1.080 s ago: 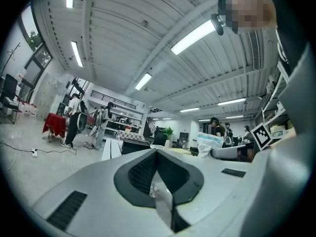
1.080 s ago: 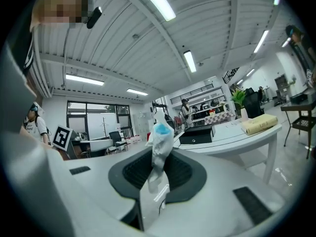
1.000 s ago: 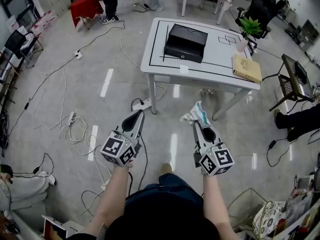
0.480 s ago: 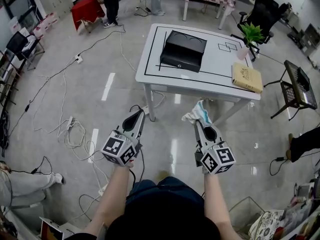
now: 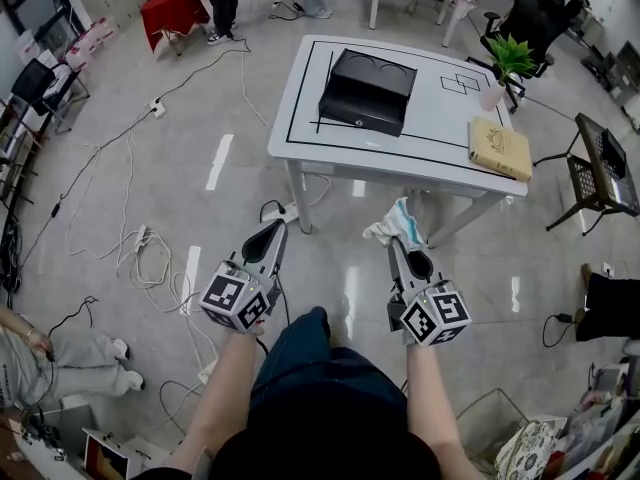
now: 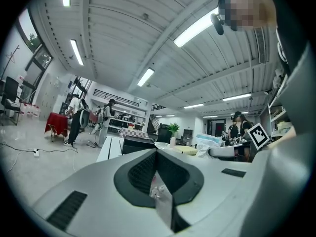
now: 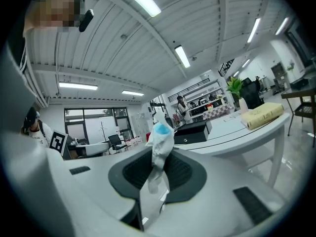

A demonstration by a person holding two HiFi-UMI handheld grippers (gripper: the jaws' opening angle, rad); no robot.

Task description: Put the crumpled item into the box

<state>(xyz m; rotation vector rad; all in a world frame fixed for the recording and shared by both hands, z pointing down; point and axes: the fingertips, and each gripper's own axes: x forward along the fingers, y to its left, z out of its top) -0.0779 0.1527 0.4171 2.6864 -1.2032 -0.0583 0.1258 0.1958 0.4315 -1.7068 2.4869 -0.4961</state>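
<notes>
Left gripper (image 5: 269,231): held level over the floor (image 5: 180,168), to the left of the person's raised knee (image 5: 300,333). In the left gripper view (image 6: 157,152) its jaws are together, with nothing between them.

Right gripper (image 5: 397,244): held level on the right, well apart from the left one. Its jaws are clamped on the wad (image 5: 396,223). In the right gripper view (image 7: 155,158) the wad (image 7: 159,136) stands up from between the pads, white with a blue patch at the top. A thin tail of it runs down into the jaw seam.

Wad: in the air at the right gripper's tip, over the floor just short of the table's near edge. It is not in the box and touches nothing but the jaws.

Table (image 5: 430,133): white, marked with black tape lines, standing beyond both grippers.

Box (image 5: 368,91): black, on the far left part of the tabletop, inside the taped outline. Its top face looks closed. Whether a lid is latched cannot be told. The right gripper view shows the box (image 7: 193,131) straight beyond the wad.

Other items on the table:
- A tan book (image 5: 500,148) lies at the near right corner.
- A potted plant (image 5: 508,58) stands at the far right edge.

Floor: pale cables (image 5: 140,253) lie loose to the left of the left gripper.
</notes>
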